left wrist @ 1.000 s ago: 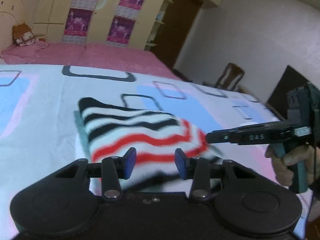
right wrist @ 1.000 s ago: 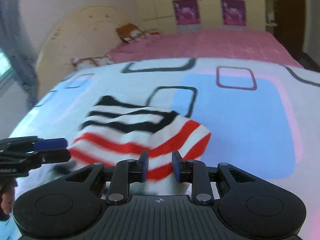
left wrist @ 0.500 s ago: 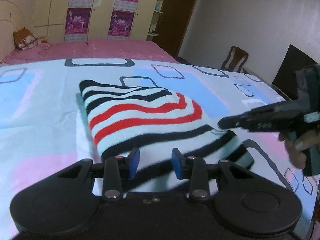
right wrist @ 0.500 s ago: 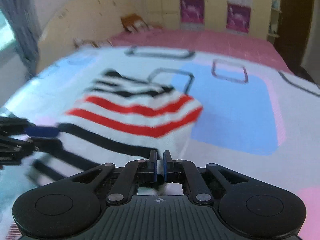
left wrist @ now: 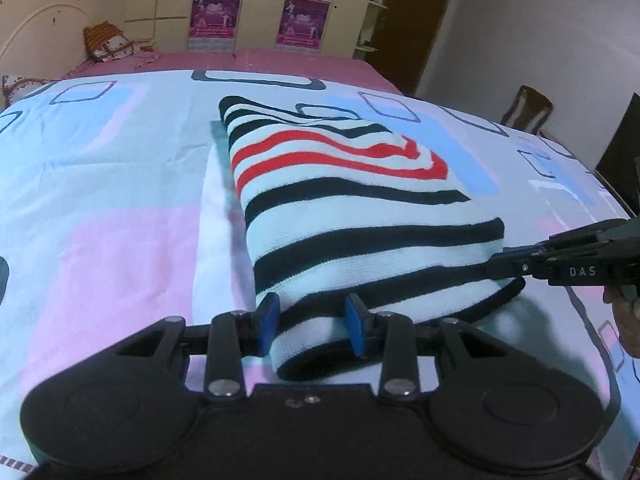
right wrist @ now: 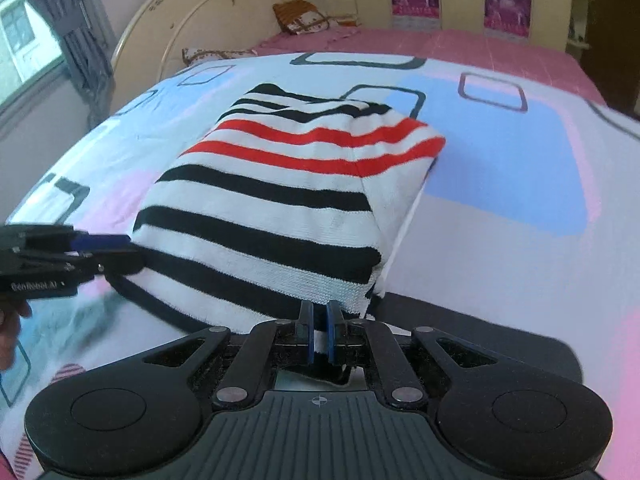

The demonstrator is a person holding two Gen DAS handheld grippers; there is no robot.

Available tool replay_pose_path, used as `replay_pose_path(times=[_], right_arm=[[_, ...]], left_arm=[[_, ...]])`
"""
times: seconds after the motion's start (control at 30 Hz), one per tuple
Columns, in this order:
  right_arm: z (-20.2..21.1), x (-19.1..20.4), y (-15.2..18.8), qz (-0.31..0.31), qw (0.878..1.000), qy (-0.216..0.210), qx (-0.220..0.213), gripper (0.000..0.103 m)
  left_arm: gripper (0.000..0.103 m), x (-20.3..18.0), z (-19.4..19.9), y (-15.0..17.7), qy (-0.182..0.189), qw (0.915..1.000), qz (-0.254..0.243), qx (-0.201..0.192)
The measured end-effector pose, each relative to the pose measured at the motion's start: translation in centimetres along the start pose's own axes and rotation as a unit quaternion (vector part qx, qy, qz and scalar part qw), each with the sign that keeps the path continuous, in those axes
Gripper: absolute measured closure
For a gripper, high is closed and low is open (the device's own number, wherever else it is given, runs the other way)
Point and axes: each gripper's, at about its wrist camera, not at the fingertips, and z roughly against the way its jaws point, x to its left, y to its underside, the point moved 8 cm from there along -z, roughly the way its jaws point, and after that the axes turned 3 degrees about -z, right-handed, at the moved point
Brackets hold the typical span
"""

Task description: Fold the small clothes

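Two grippers work on one striped garment (left wrist: 352,208), a knit piece with black and red bands on white, lying folded on a bedspread (left wrist: 100,208) printed with pink and blue blocks and dark rounded rectangles. The garment sits near the middle of the bed, its near hem reaching both grippers. The left gripper (left wrist: 312,326) points steeply down at the near left corner; its blue pads stand partly apart with the hem between them, and contact with the cloth cannot be confirmed. The right gripper (right wrist: 318,332) also points steeply down; its jaws have just closed to a narrow slit and pinch the near right corner of the garment. The left wrist view shows the right gripper side-on at the garment's right edge, a hand (left wrist: 628,320) behind it, plus a wooden chair (left wrist: 526,110) and a dark doorway (left wrist: 416,24). The right wrist view alone shows a curtained window (right wrist: 28,36), a cream headboard (right wrist: 208,20) and the garment's folded right edge.
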Motion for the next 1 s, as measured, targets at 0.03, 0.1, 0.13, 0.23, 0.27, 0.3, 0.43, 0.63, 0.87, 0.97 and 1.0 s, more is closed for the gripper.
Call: replay_pose_path(times=[0.03,0.1,0.13,0.23,0.27,0.3,0.43,0.63,0.87,0.97,1.0], right_arm=[[-0.2,-0.1,0.0,-0.001,1.0,-0.002,0.0,0.098],[-0.4,-0.1,0.0,0.001,1.0,-0.004,-0.001,0.098],[-0.4,-0.1,0.0,0.006,1.0,-0.002,-0.001,0.098],[-0.4,0.1,0.2,0.012,1.0,-0.001,-0.004,0.098],[-0.4,0.1,0.2,0.014,1.0,0.0,-0.005,0.098],[-0.4,0.1,0.2,0.016,1.0,0.0,-0.006,0.098],[-0.3,0.1,0.4,0.018,1.0,0.003,-0.011,0.098],[2.5,0.5,0.1,0.006,1.0,0.004,-0.022,0.097],[7.2,-0.5,3.0,-0.032,0.996,0.051,-0.061,0.0],[9.6,-0.1,4.5,-0.032,0.994,0.068,-0.073,0.0],[10.4,0.1,5.0,-0.036,0.994,0.07,-0.077,0.0]], left_arm=[[0.067,0.0,-0.1,0.1,-0.004,1.0,-0.001,0.0],[0.067,-0.2,0.0,0.2,-0.013,0.9999,-0.001,-0.002],[0.067,-0.3,0.0,0.2,-0.016,0.9999,-0.002,-0.003],[0.067,-0.5,0.0,0.4,-0.028,0.9996,0.0,-0.008],[0.067,-0.6,0.0,0.4,-0.032,0.9995,0.0,-0.009],[0.067,-0.7,0.0,0.5,-0.037,0.9993,-0.002,-0.01],[0.067,-0.9,0.1,0.6,-0.05,0.9987,-0.004,-0.01],[0.024,-2.6,3.5,0.3,-0.071,0.997,0.006,-0.032],[0.0,-6.5,7.4,2.8,-0.09,0.9952,0.007,-0.037],[0.0,-8.4,9.3,3.4,-0.097,0.9943,-0.002,-0.045],[0.0,-9.0,10.0,3.5,-0.1,0.9938,-0.007,-0.047]])
